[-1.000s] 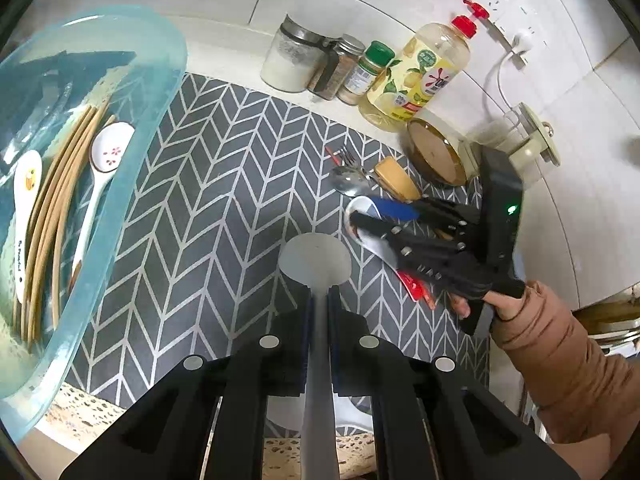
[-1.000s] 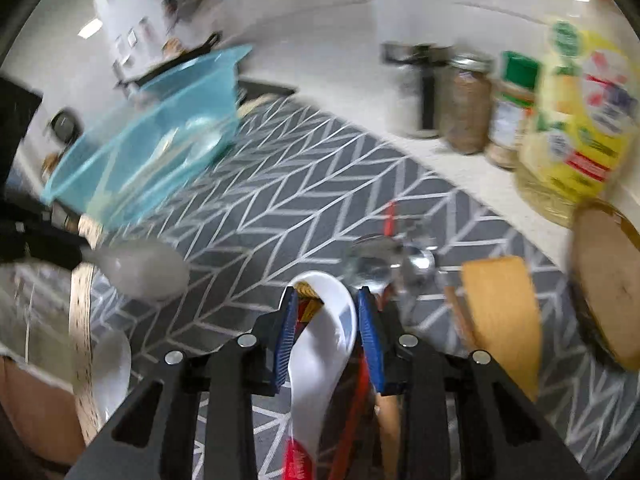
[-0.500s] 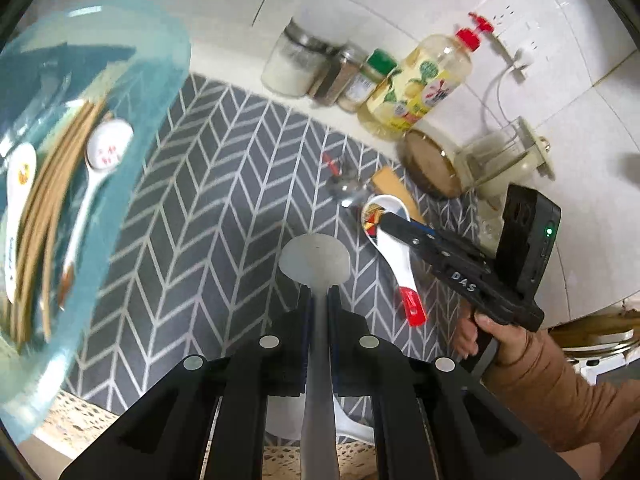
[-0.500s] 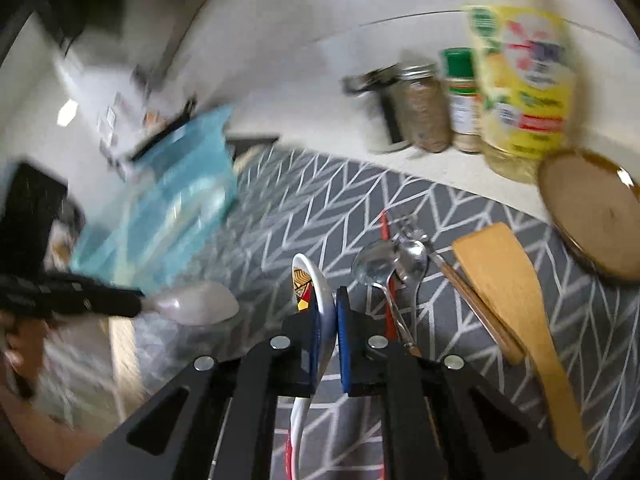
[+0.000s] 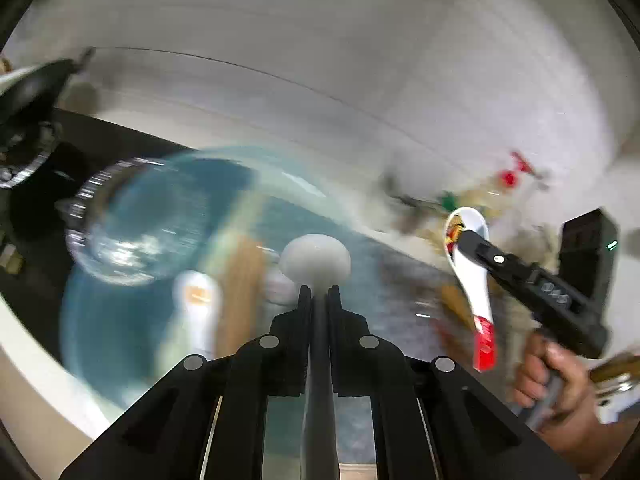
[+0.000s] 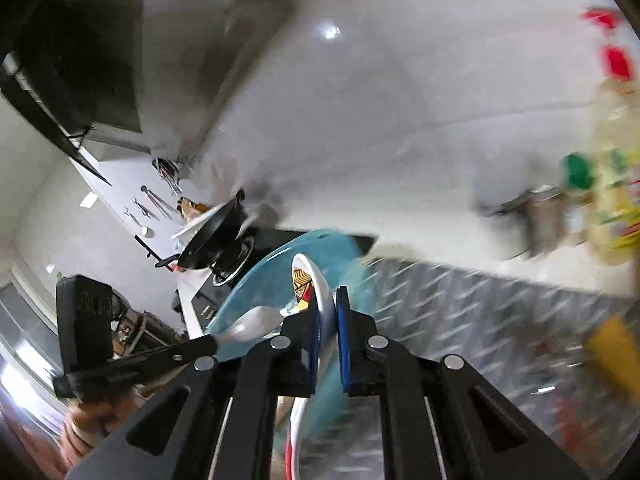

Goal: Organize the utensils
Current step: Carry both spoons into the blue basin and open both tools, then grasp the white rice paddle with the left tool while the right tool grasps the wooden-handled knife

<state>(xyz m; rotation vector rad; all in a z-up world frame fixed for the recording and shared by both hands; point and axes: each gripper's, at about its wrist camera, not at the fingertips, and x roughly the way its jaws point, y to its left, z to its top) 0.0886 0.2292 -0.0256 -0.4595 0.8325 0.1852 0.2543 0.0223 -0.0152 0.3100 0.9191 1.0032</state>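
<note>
Two spoons ride toward the blue bin (image 5: 120,320) at once. The left hand-held gripper (image 5: 316,292) has its jaws pressed tight on the handle of a grey spoon (image 5: 315,260), whose bowl hangs over the bin's blurred contents. The right hand-held gripper (image 6: 325,312) is clamped on a white spoon (image 6: 316,280) with a red-tipped handle, held edge-on and well clear of the patterned mat (image 6: 480,312) on the tabletop; seen from the left wrist, that spoon (image 5: 472,264) hangs in the air just right of the bin.

The risk, on this evidence, is a collision or a drop. Both wrist views are smeared by fast motion, and the two grippers are converging on the same opening; a clash over the rim could knock a spoon loose. The white one looks ceramic and is pinched across a smooth, narrow handle, so a swing or a jolt could let it pivot or slip, and a fall onto the spoons (image 5: 196,308) already in the bin might chip it.

Half a second ago the white spoon was only just clamped, down on the mat beside the other utensils, and the bin sat at the left edge of the left wrist's view. Now the spoon is airborne and the bin fills the space beneath the grey spoon.
</note>
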